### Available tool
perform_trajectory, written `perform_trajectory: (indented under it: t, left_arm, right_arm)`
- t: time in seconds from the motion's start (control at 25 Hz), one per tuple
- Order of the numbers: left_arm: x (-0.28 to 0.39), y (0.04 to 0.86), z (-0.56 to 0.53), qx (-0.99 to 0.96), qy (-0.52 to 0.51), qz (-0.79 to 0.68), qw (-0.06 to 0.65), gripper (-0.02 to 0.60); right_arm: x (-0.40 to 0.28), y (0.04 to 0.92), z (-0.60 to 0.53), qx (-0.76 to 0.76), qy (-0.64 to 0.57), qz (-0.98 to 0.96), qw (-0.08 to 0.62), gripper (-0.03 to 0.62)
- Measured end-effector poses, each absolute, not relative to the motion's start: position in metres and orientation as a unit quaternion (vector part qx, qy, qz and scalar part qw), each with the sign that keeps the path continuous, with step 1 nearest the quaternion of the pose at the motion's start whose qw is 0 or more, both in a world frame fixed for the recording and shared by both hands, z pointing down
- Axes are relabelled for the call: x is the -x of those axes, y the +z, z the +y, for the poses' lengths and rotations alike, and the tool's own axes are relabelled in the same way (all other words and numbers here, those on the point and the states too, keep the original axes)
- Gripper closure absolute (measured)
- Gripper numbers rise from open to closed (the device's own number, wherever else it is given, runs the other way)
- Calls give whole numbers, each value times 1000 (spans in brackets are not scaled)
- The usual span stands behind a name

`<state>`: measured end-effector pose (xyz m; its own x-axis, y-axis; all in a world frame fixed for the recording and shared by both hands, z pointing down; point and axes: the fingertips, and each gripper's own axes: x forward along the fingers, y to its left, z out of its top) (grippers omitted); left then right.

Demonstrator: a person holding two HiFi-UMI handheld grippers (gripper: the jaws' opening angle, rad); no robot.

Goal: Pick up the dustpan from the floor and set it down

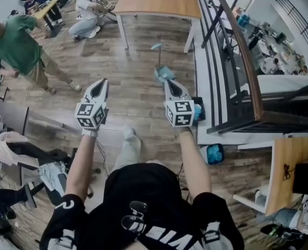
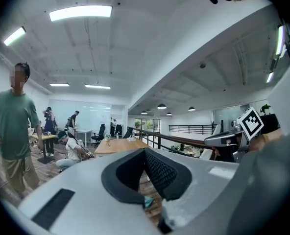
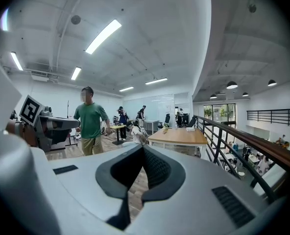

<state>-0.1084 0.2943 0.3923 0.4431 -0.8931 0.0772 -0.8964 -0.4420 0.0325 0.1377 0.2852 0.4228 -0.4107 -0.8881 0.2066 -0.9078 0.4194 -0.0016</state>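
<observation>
Evidently you're at the approach: left gripper [image 1: 100, 85] and right gripper [image 1: 170, 85] both clenched on nothing, dustpan [image 1: 163, 73] on the floor [image 1: 133, 56] just ahead of the right tips; open, dip, grasp.

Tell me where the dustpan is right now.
In the head view, the dustpan stands on the floor just beyond the right gripper, short of the table and left of the railing.

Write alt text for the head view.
From above: a person holds out the left gripper and right gripper, jaws together and empty, over a wood floor. A teal dustpan with an upright handle stands ahead of the right one, a wooden table behind it, a person in green at left.
</observation>
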Motion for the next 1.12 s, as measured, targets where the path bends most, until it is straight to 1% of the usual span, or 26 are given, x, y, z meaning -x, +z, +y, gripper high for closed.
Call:
perform_trajectory:
  t: [0.32, 0.6, 0.8, 1.12]
  left_arm:
    - [100, 415, 189, -860, 19, -508, 45, 583]
    - [94, 433, 53, -878, 26, -474, 56, 583]
    - [95, 432, -46, -888, 30, -454, 62, 583]
    - [83, 447, -141, -900, 32, -429, 76, 583]
  right_arm:
    - [-135, 444, 191, -545, 48, -832, 94, 599]
    - [-127, 454, 70, -556, 51, -823, 107, 599]
    - [-120, 452, -24, -566, 57, -817, 100, 599]
    - [-132, 471, -116, -584, 76, -802, 105, 599]
